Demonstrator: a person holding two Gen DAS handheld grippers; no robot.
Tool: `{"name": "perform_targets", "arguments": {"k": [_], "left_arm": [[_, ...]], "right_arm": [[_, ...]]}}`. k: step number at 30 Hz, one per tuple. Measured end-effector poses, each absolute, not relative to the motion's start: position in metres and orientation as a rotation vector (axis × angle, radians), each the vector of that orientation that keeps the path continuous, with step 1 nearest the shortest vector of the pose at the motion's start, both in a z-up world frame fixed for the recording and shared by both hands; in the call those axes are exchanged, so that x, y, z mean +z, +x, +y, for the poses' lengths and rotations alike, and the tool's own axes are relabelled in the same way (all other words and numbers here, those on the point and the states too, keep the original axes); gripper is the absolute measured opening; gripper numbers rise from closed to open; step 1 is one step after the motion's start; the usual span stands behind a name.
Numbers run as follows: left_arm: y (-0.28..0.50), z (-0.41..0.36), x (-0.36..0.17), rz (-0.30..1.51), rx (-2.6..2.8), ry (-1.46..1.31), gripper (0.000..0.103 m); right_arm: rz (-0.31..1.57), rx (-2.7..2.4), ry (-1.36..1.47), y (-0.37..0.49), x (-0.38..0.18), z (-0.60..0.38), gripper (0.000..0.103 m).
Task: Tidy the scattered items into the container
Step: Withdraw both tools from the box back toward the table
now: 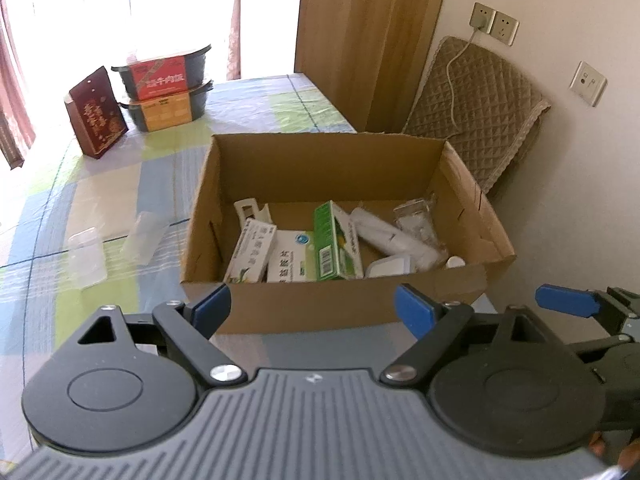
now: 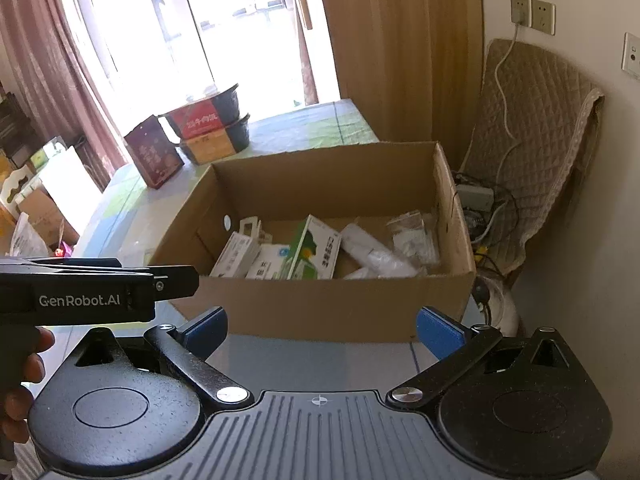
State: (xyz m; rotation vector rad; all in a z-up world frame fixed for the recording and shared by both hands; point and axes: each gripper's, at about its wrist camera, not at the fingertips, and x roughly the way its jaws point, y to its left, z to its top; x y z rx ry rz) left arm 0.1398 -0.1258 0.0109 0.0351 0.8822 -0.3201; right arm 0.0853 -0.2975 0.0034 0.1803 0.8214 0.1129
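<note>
Jaws of both grippers stand wide apart and empty: we see the left gripper [image 1: 312,312] and the right gripper [image 2: 320,334] side by side at the near edge of the table [image 1: 48,216], both facing the near wall of the cardboard box [image 1: 320,312].

Contents: the box already holds a green carton [image 1: 334,240] standing on edge, white medicine packets [image 1: 250,256], a white tube [image 1: 392,236] and a clear bag of small parts [image 1: 416,220].

Remaining items: we find two clear plastic pieces on the table to the left of the box, a shallow clear tray [image 1: 86,258] nearer the left edge and a clear lid-like piece [image 1: 142,236] just beside the box's left wall. Their exact shape is hard to tell against the checked cloth.

Handling, as we judge it: both pieces look thin, very light, smooth and somewhat springy. A hard squeeze could buckle or crack them, and a flat face would likely slip between the pads. We would take each by a raised rim or short edge, close gently, and lift it over the left wall of the box.

Background: a dark red carton [image 1: 98,114] and two stacked food tubs [image 1: 168,88] stand at the far left of the table, well apart from the box.
</note>
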Motion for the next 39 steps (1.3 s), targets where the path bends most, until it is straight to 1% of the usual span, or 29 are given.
{"name": "perform_targets", "arguments": {"k": [7, 13, 39], "left_arm": [[0.123, -0.112, 0.013, 0.871, -0.299, 0.052, 0.089], [0.112, -0.098, 0.011, 0.878, -0.272, 0.068, 0.089], [0.094, -0.045, -0.025, 0.938, -0.176, 0.058, 0.09]], "right_arm": [[0.841, 0.123, 0.174, 0.076, 0.003, -0.287, 0.103], [0.861, 0.141, 0.157, 0.072, 0.0, -0.275, 0.103], [0.951, 0.174, 0.124, 0.069, -0.029, -0.237, 0.103]]}}
